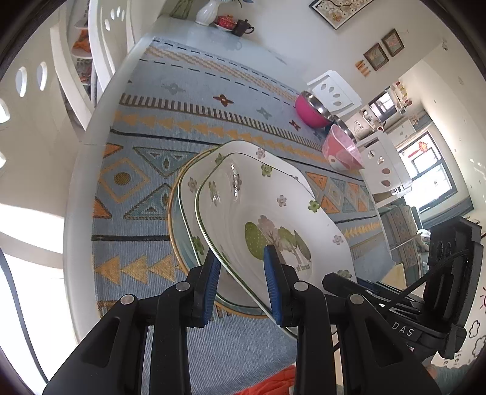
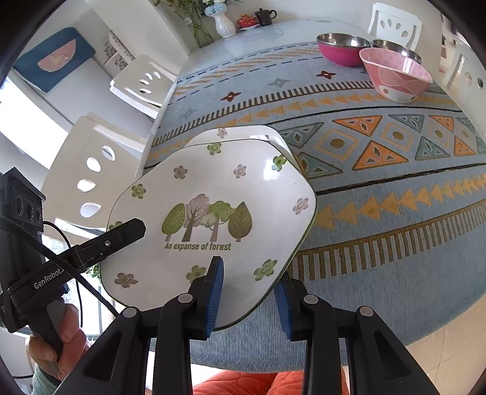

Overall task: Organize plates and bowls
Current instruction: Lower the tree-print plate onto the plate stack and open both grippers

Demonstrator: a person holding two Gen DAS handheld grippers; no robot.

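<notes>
A white plate (image 2: pixel 212 188) with flowers and a forest print hangs tilted over the table, held from two sides. My left gripper (image 1: pixel 243 273) is shut on its near rim, one blue pad above the rim and one below. My right gripper (image 2: pixel 249 291) is shut on the opposite rim. The left gripper (image 2: pixel 121 234) also shows in the right wrist view, on the plate's left edge. Under the held plate lies a second flowered plate (image 1: pixel 189 182) on a gold-rimmed plate (image 1: pixel 174 231). The second flowered plate (image 2: pixel 243 133) shows beyond the held one.
A patterned blue cloth (image 2: pixel 379 212) covers the round table. At its far side stand a pink steel bowl (image 2: pixel 340 50), a pink patterned bowl (image 2: pixel 395 76) and another steel bowl (image 2: pixel 398 48). A vase (image 2: pixel 223 24) and teapot (image 2: pixel 265 15) sit at the back. White chairs (image 2: pixel 91 170) ring the table.
</notes>
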